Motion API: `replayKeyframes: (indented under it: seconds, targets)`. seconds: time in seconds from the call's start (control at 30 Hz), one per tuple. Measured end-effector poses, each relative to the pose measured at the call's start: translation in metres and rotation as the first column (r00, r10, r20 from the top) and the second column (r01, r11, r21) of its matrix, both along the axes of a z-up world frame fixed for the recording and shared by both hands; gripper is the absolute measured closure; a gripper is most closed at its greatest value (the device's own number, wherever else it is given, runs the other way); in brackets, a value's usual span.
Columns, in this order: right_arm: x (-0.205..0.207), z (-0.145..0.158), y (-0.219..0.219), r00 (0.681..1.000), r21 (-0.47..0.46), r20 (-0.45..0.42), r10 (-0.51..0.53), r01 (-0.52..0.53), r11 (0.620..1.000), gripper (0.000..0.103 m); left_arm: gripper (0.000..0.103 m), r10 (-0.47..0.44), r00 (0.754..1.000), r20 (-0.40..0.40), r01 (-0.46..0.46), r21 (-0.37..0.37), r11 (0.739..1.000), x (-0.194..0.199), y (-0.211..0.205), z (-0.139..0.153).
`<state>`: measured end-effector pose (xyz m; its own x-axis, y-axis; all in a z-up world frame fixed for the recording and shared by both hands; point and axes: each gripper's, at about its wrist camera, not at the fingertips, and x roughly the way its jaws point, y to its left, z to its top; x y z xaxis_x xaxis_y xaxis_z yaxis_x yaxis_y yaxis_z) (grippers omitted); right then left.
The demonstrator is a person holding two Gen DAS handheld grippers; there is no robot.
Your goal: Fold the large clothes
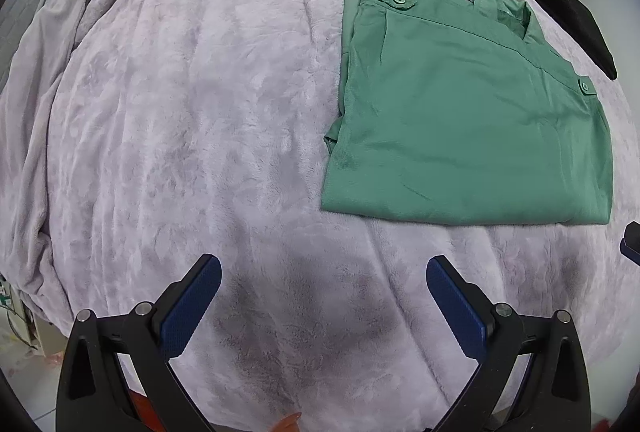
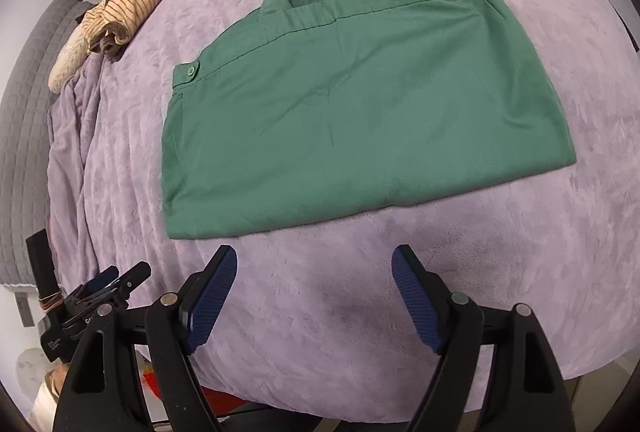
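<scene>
A green shirt (image 1: 468,112) lies folded into a flat rectangle on the lilac blanket (image 1: 200,112), collar at the far end and a buttoned tab on each shoulder. It also shows in the right wrist view (image 2: 360,100). My left gripper (image 1: 324,272) is open and empty, hovering above the blanket near the shirt's near left corner. My right gripper (image 2: 314,264) is open and empty, just short of the shirt's near edge. The left gripper also shows at the lower left of the right wrist view (image 2: 108,284).
A striped beige garment (image 2: 132,4) and a cream one (image 2: 70,60) lie bunched at the far left of the lilac blanket (image 2: 360,272). A black garment (image 1: 568,4) lies beyond the shirt. The blanket hangs in folds over the bed's left side (image 1: 48,92). A grey quilted headboard (image 2: 28,112) stands left.
</scene>
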<state>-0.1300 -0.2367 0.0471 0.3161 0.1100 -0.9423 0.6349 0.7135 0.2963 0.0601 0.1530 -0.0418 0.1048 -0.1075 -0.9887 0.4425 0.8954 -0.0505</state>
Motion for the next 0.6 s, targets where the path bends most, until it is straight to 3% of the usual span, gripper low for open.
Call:
replayKeyframes:
  seconds: [0.17,0.2,0.23,0.4,0.6]
  targets:
    - [0.009,0.006,0.010,1.000,-0.033,0.018,0.023,-0.022,0.999,0.017,0.000,-0.014,1.000,0.004,0.014,0.014,1.000,-0.001,-0.001,0.003]
    - [0.010,0.006,0.012,0.999,-0.042,0.017,0.028,-0.027,0.999,0.005,0.000,-0.017,1.000,0.004,0.017,0.015,1.000,-0.001,-0.001,0.002]
    - [0.011,0.006,0.013,0.999,-0.042,0.015,0.032,-0.031,0.999,0.001,0.000,-0.019,1.000,0.001,0.019,0.017,1.000,-0.001,-0.001,0.002]
    - [0.014,-0.002,0.021,0.998,-0.017,0.005,0.058,-0.058,0.998,0.000,0.000,-0.015,1.000,-0.026,0.016,0.032,0.999,-0.002,0.003,-0.004]
    - [0.012,-0.027,0.030,0.999,0.112,-0.019,0.043,-0.040,0.993,0.000,0.000,0.023,0.998,-0.062,-0.020,0.046,0.999,0.004,0.013,-0.016]
